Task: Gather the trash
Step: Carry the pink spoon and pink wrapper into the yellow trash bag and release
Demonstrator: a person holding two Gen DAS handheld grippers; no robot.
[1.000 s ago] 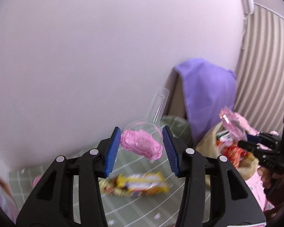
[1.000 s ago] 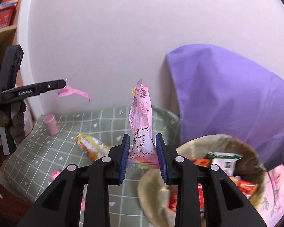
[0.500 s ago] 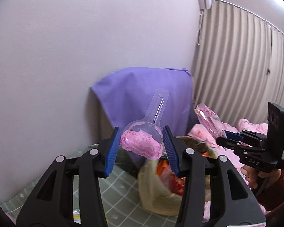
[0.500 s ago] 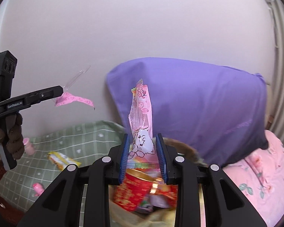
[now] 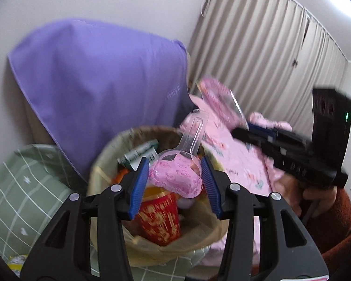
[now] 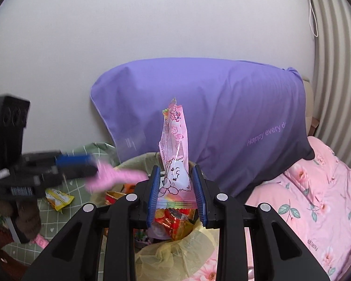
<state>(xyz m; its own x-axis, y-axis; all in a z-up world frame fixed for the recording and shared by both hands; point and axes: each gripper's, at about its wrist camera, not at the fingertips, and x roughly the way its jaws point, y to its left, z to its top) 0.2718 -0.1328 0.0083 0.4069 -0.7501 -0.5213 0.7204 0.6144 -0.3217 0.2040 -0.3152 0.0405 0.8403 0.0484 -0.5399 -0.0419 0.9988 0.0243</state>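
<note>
Bedroom corner: white wall [image 6: 105, 46], ribbed curtain [image 5: 257, 53], a purple pillow [image 6: 210, 107] propped against the wall, pink floral bedding [image 6: 316, 199] to the right, green checked sheet [image 5: 16, 182] to the left. Between them sits the bin [image 5: 110, 154], lined with a yellowish bag and already holding a red cup [image 5: 160, 217], a green-white carton [image 5: 140, 154] and assorted wrappers. Left gripper [image 5: 174, 182] hangs above the bin mouth, jaws clamped on a clear blister pack [image 5: 175, 178] with pink printed backing; its clear neck pokes up and away from the pads. Right gripper [image 6: 176, 192] is also over the bin, jaws clamped on the lower part of a tall pink wrapper [image 6: 175, 152] that stands upright past the fingertips. Each view shows the other gripper blurred, close alongside. 1 yellow wrapper [image 6: 58, 197] lies on the green sheet, well apart from the bin, and a small pink item [image 6: 39, 236] sits near the frame's lower left; both look uncollected. Risks, as judged: 2 grippers crowd 1 opening, so a bump at release is likely. The pink wrapper is light and tall; let go off-centre, it could drift onto the bedding. The blister pack is rigid and slick, and could bounce off the red cup and over the rim. The bin looks fairly full, so late items may perch and slide off. The loose liner edge could fold inward and catch a drop.
</note>
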